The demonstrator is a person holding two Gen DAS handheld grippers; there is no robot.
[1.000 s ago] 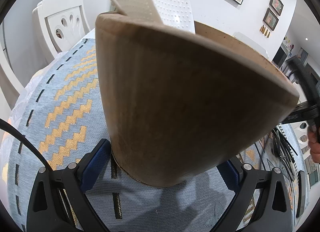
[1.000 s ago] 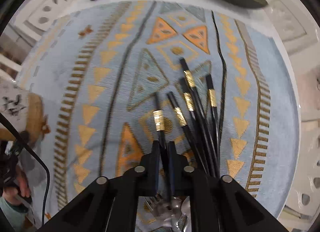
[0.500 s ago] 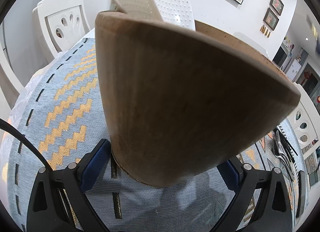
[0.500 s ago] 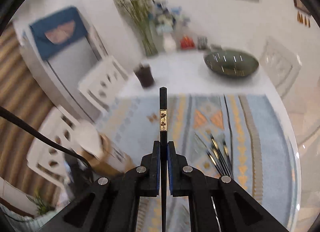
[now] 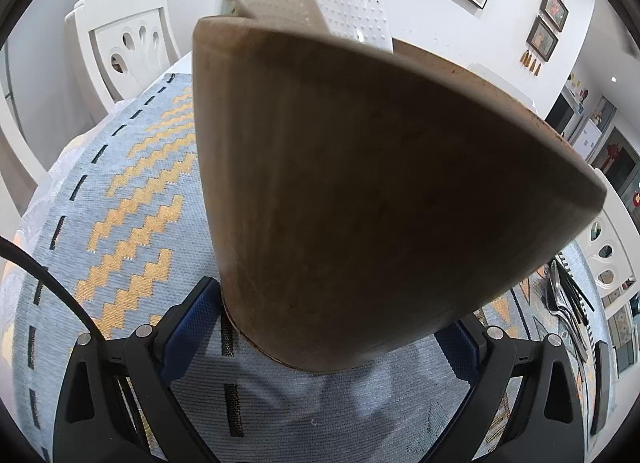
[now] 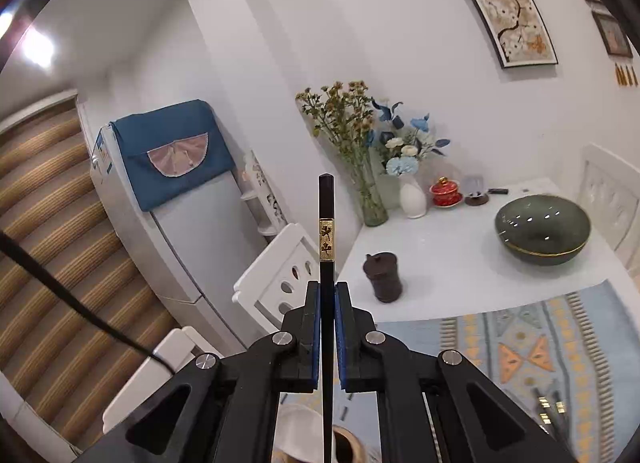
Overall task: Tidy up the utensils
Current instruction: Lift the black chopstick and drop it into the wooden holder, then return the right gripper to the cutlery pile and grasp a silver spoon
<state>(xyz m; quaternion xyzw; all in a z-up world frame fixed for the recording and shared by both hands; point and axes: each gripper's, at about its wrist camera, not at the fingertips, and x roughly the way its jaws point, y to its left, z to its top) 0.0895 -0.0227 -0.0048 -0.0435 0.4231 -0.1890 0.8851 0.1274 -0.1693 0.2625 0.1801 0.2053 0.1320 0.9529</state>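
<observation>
While the left gripper (image 5: 326, 337) clamps the brown wooden cylindrical holder (image 5: 360, 191) on the patterned blue cloth (image 5: 132, 199), the right gripper (image 6: 327, 305) pinches a black gold-banded chopstick (image 6: 326, 223) upright.

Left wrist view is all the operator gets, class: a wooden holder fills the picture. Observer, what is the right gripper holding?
Observer: The right gripper is shut on one black chopstick.
Operator: Which way does it point?
Observer: Its gold-banded end sticks out past the fingers, towards the wall.
Operator: Where is my holder from there?
Observer: The holder shows at the bottom edge, below the gripper.
</observation>
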